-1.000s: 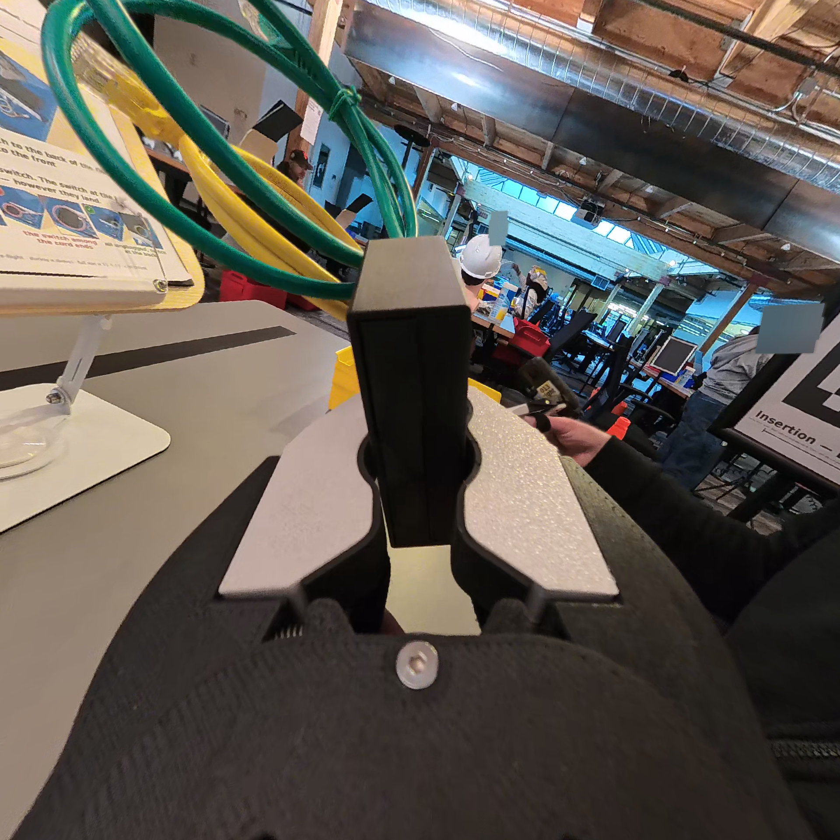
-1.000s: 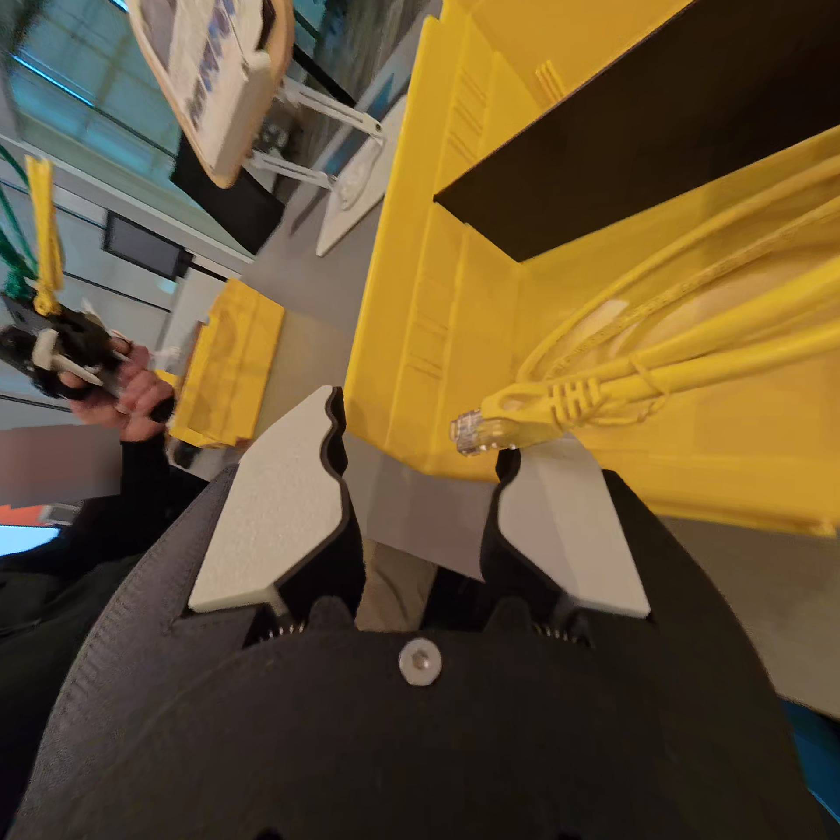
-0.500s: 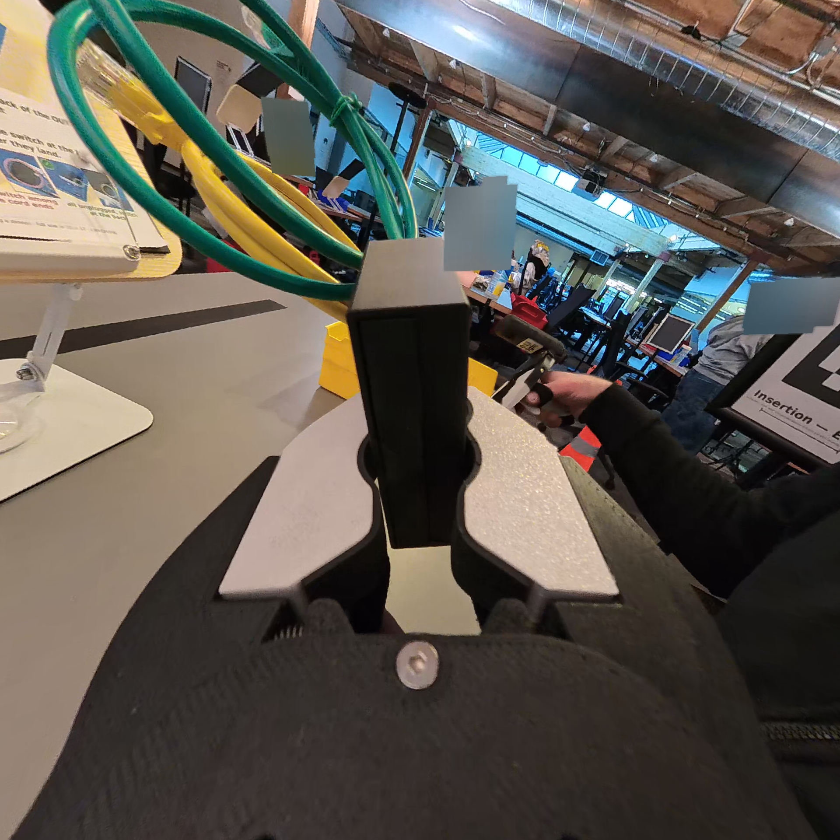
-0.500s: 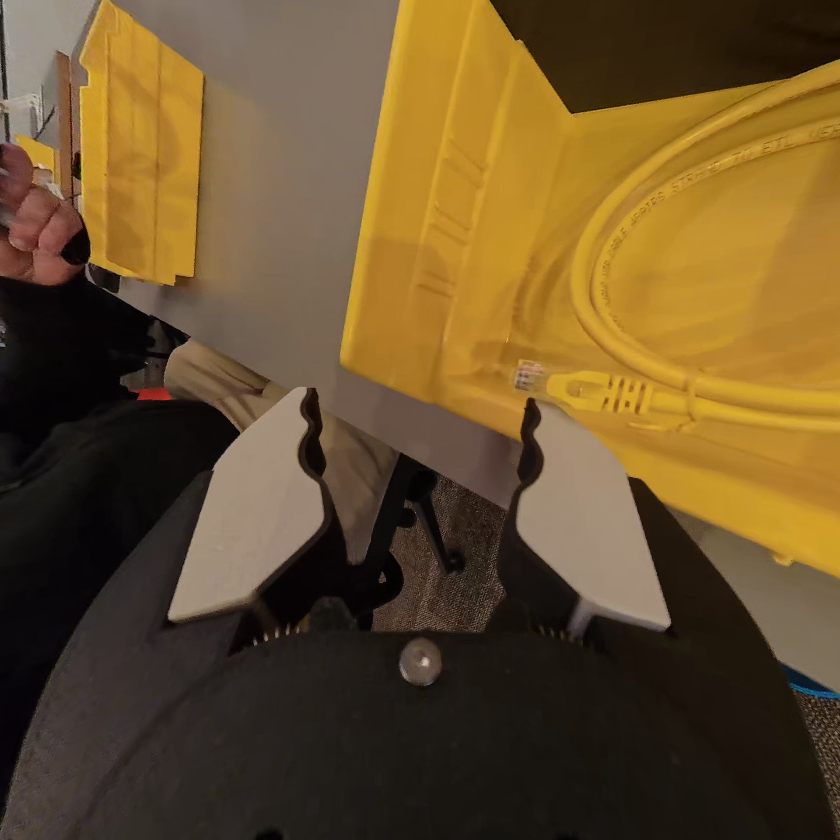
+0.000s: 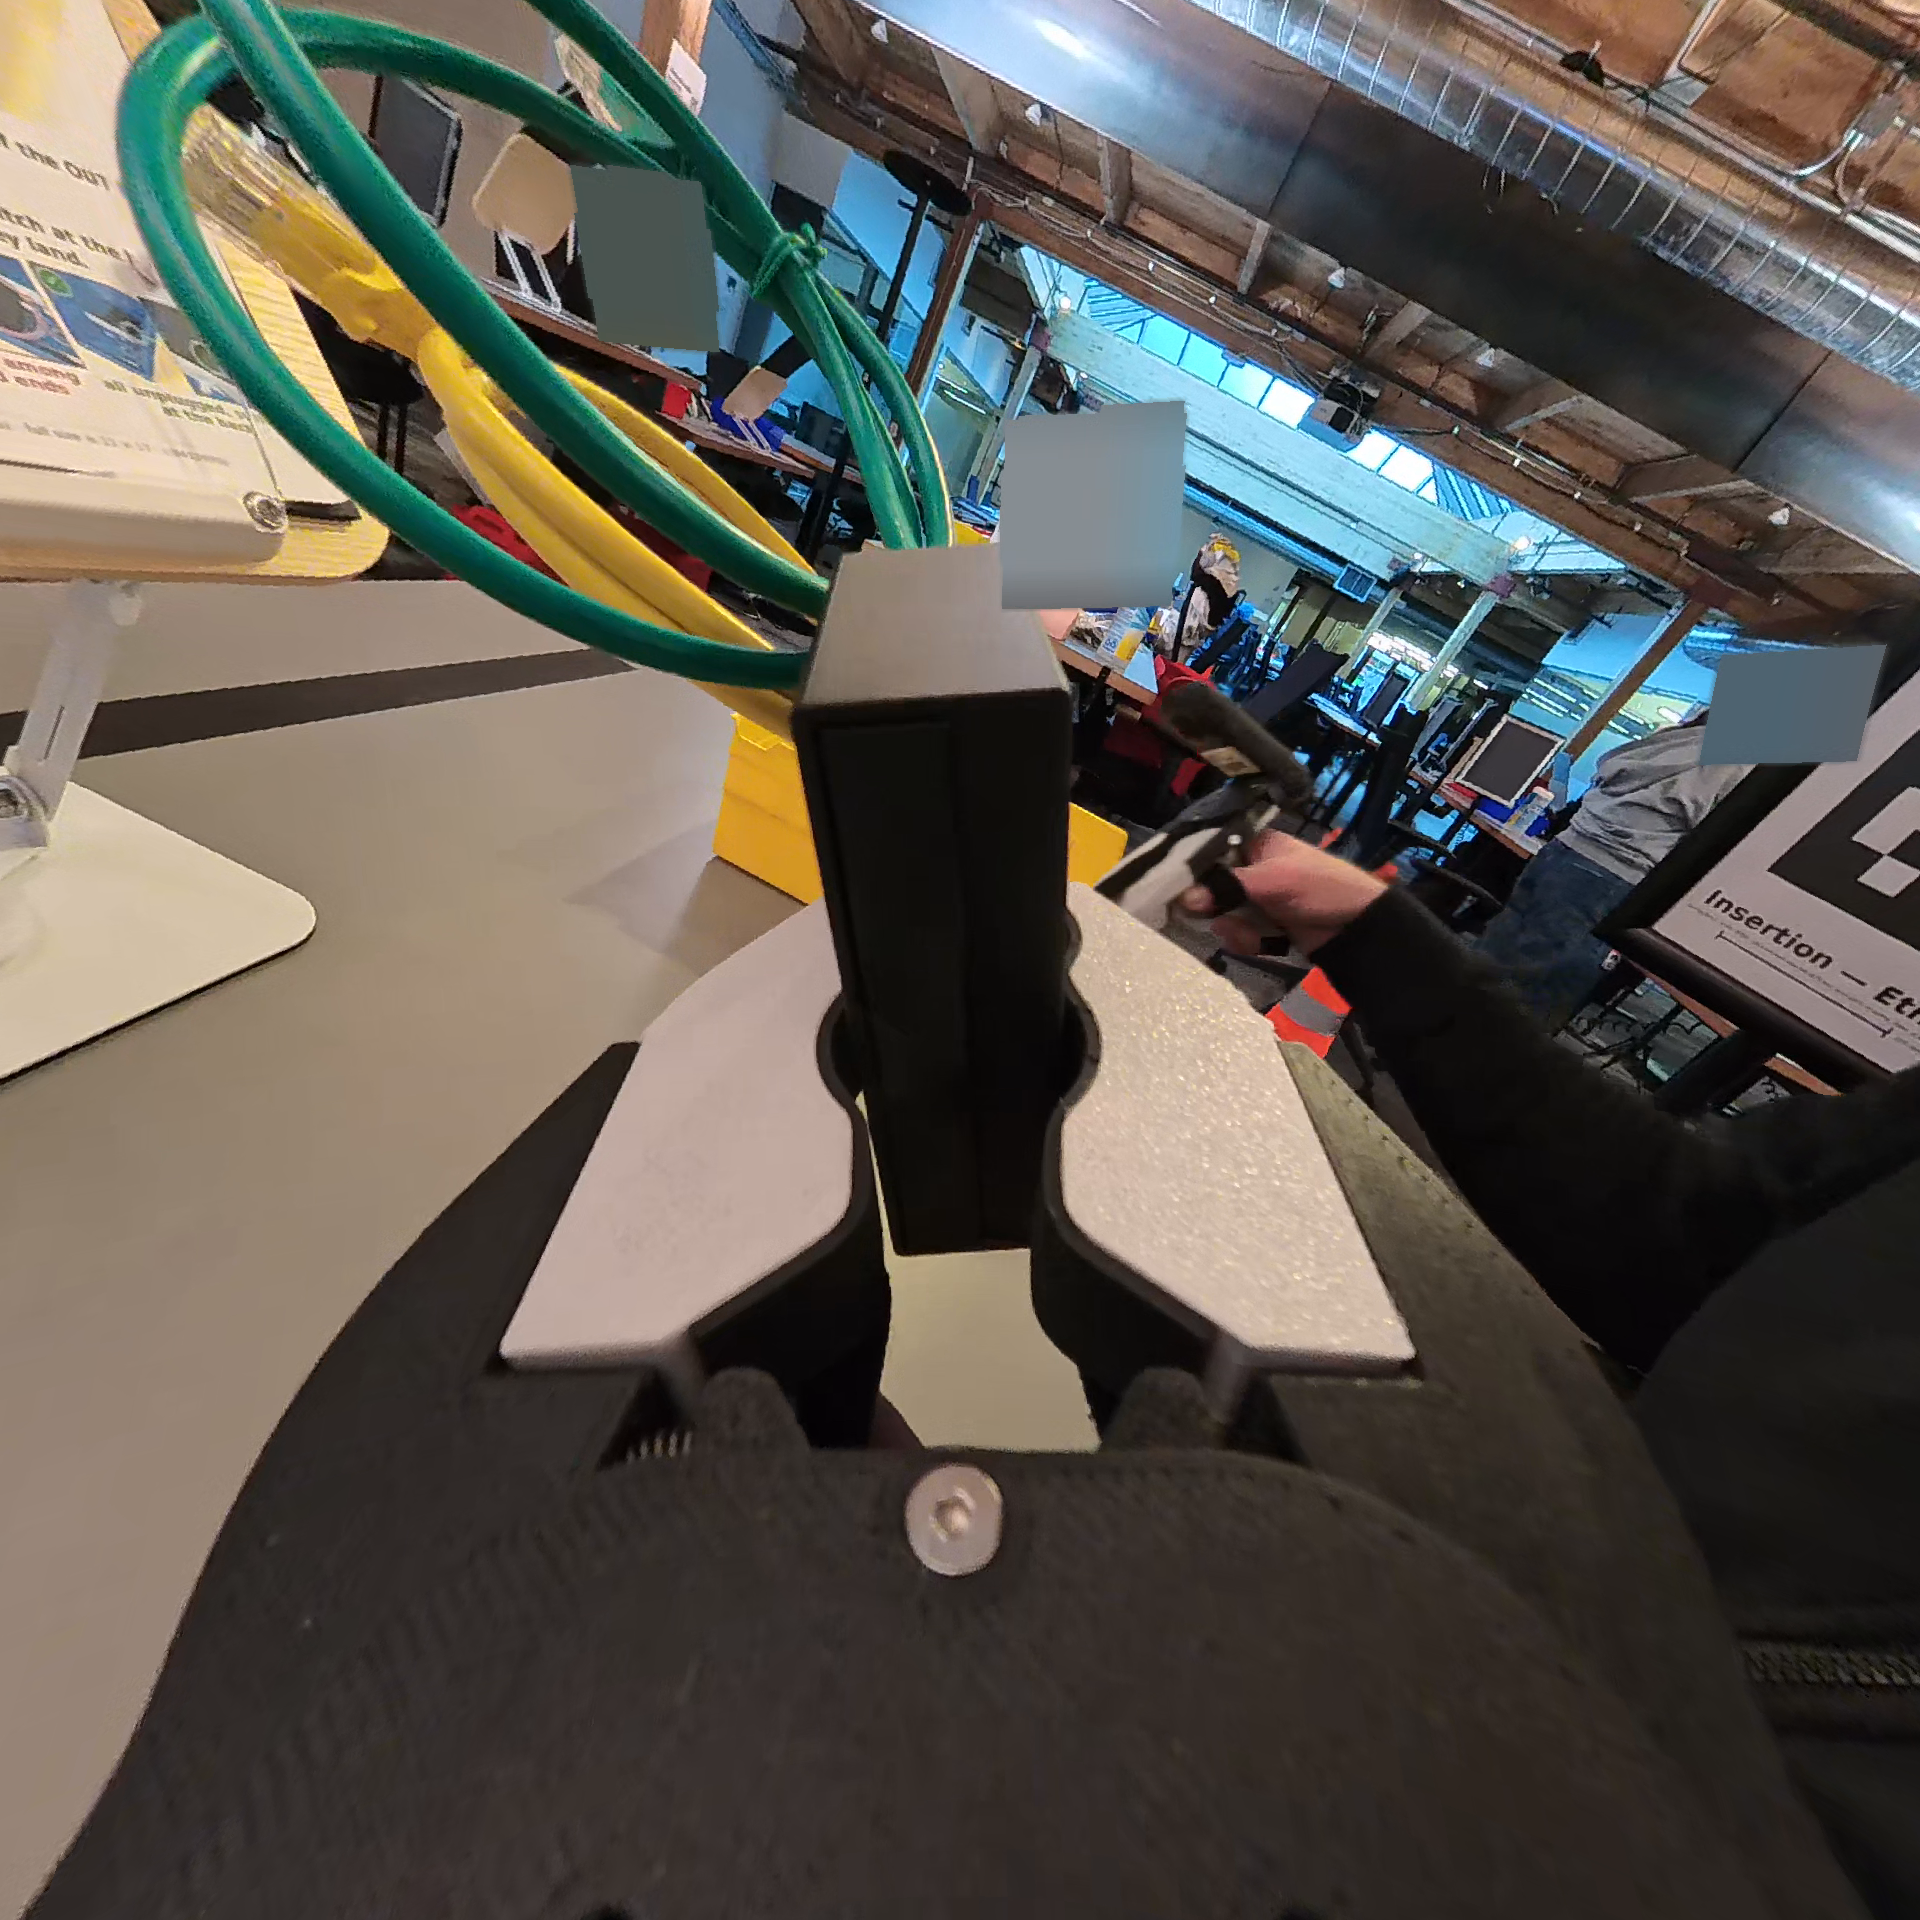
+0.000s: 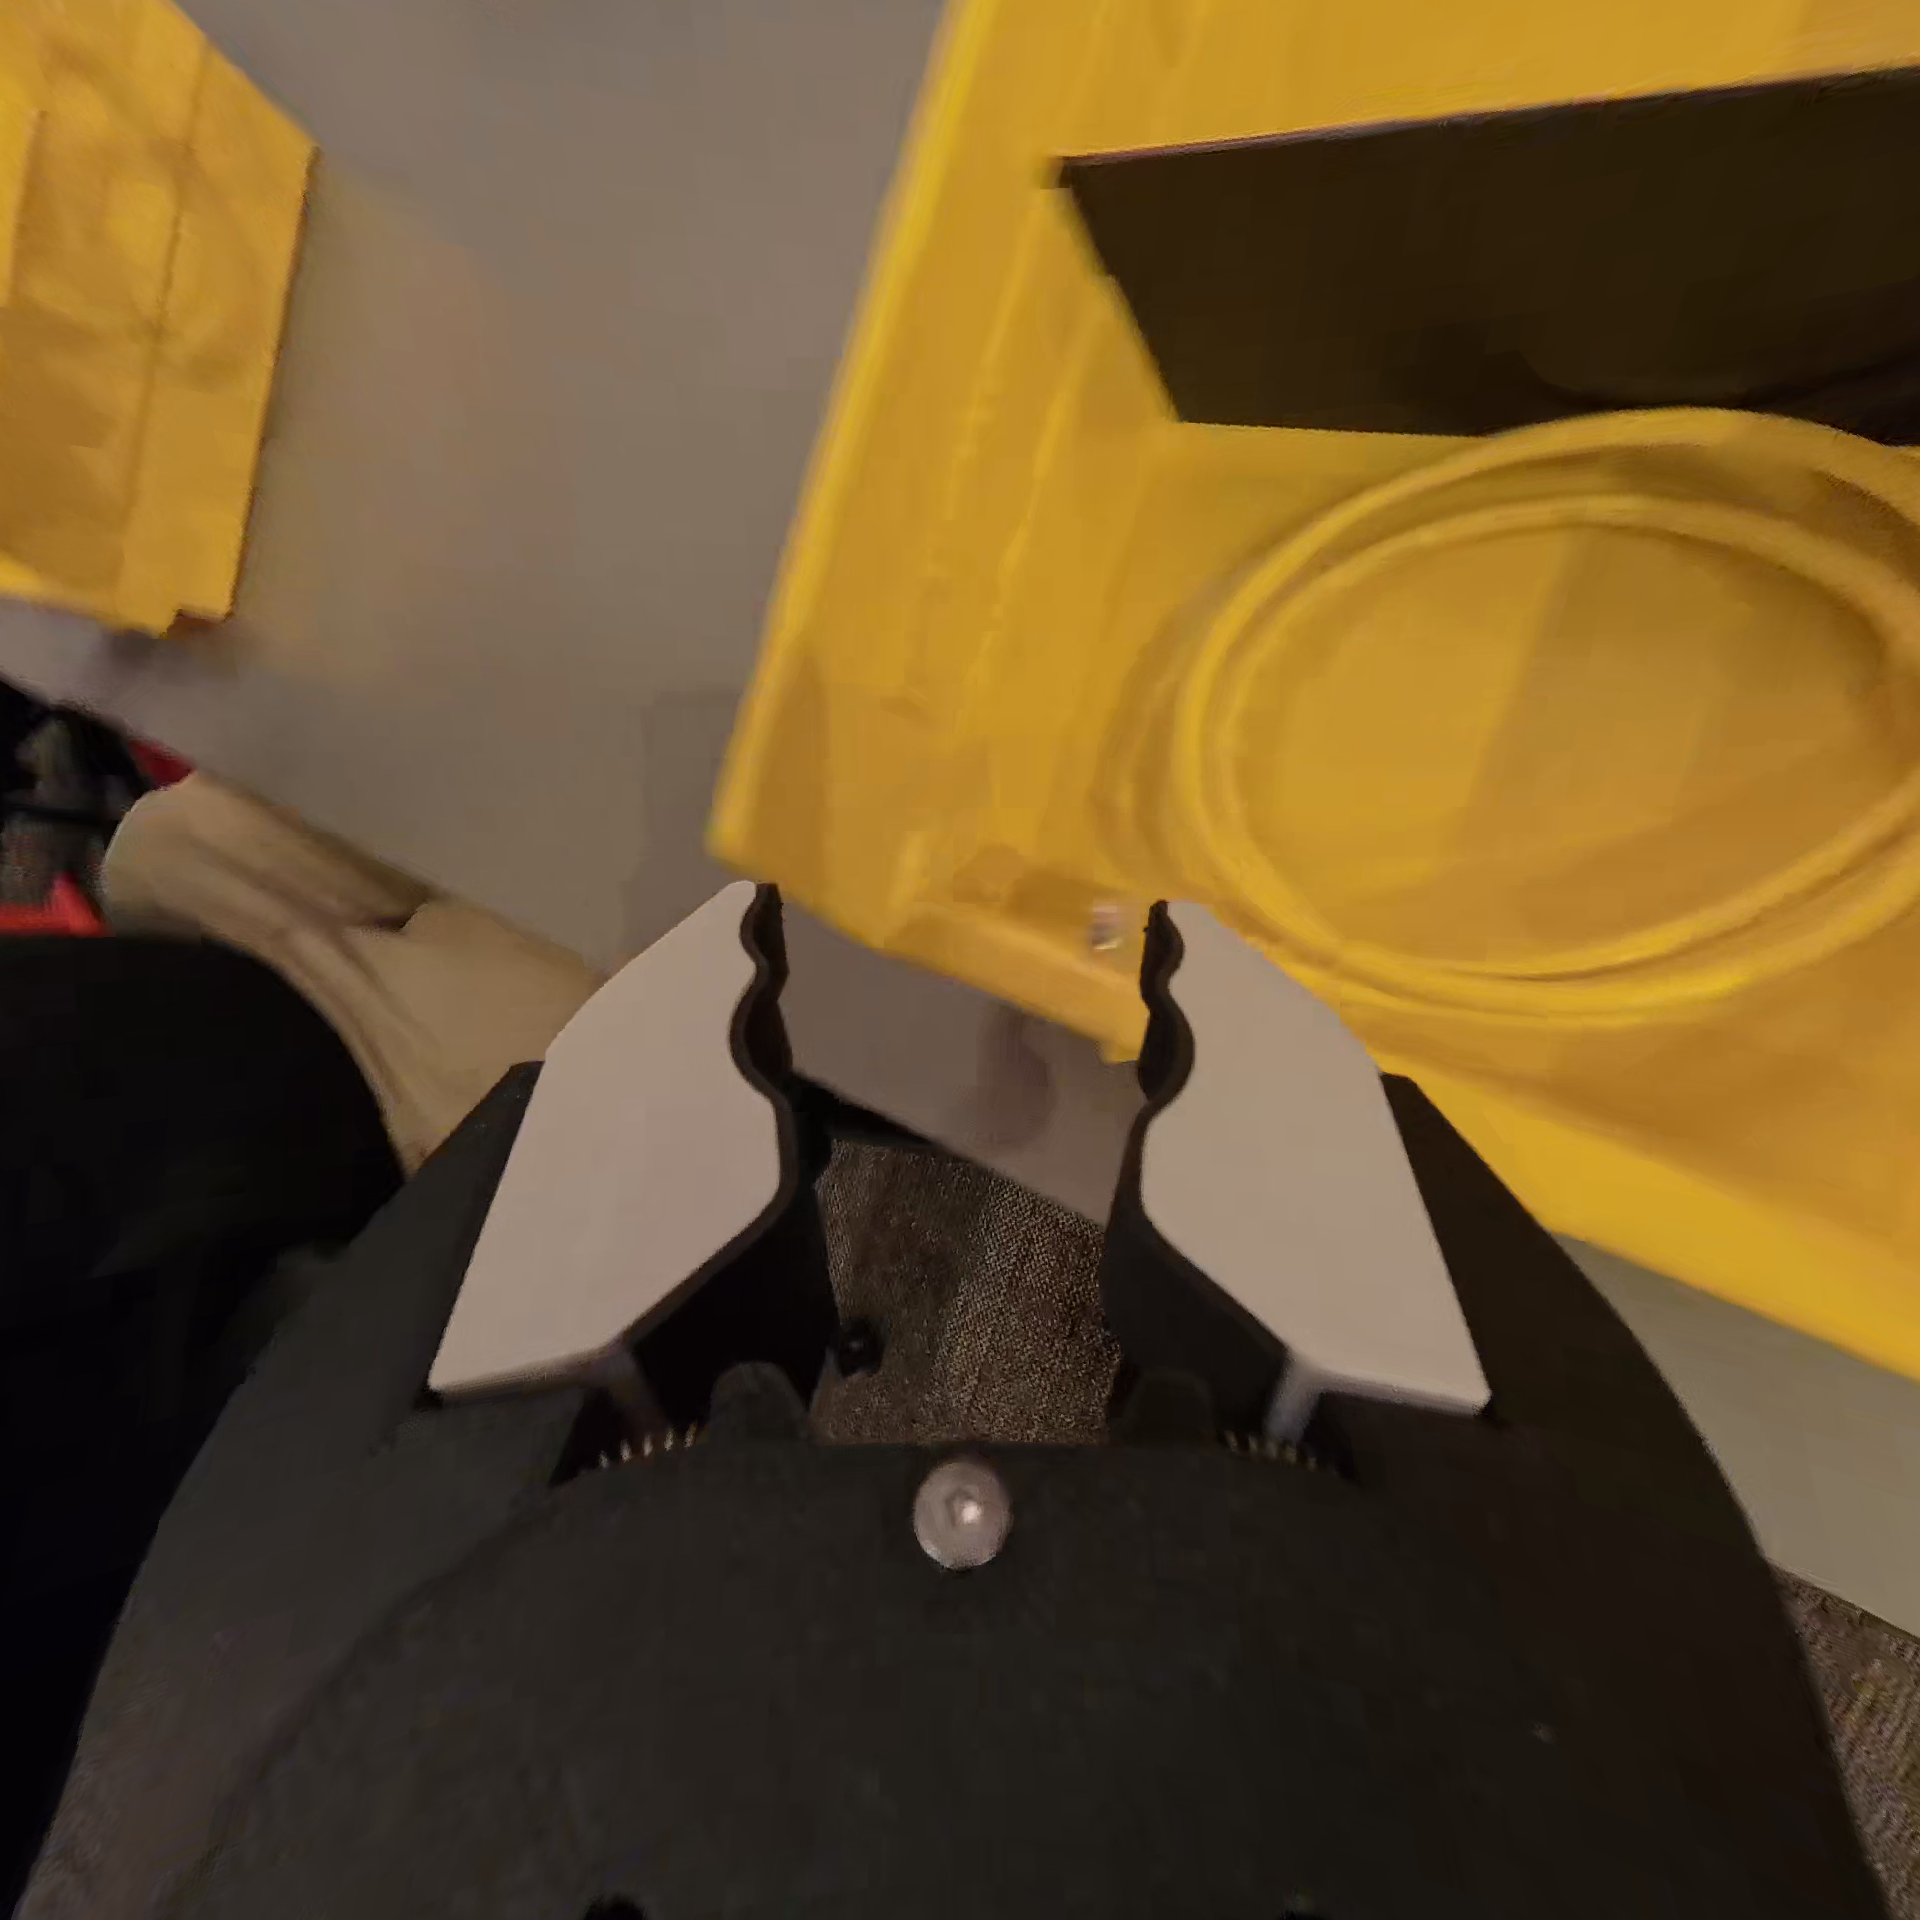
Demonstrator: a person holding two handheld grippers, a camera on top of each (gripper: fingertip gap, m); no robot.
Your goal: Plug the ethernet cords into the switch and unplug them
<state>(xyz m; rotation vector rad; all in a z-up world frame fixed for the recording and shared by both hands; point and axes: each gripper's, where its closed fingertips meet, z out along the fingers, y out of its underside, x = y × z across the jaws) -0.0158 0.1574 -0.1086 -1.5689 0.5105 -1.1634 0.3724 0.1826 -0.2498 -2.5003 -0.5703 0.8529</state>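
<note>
In the left wrist view my left gripper is shut on a black switch and holds it upright above the grey table. A green cord and a yellow cord loop up from the switch's far side. The yellow cord's free plug hangs in the air. My right gripper is open and empty at the near corner of a yellow bin. A coiled yellow cord lies in the bin, its plug just beside my right fingertip. The right gripper also shows far off in the left wrist view.
An instruction board on a white stand stands at the left. A second yellow bin sits farther left on the table. A dark flat object lies in the near bin. A sign with a black-and-white marker stands at the right. The table edge runs below the bin. Left tips to right tips: about 40 cm.
The right gripper has let the yellow plug drop into the bin, drawn back and swung, and the view is now blurred. The left gripper keeps hold of the switch and has turned slightly.
</note>
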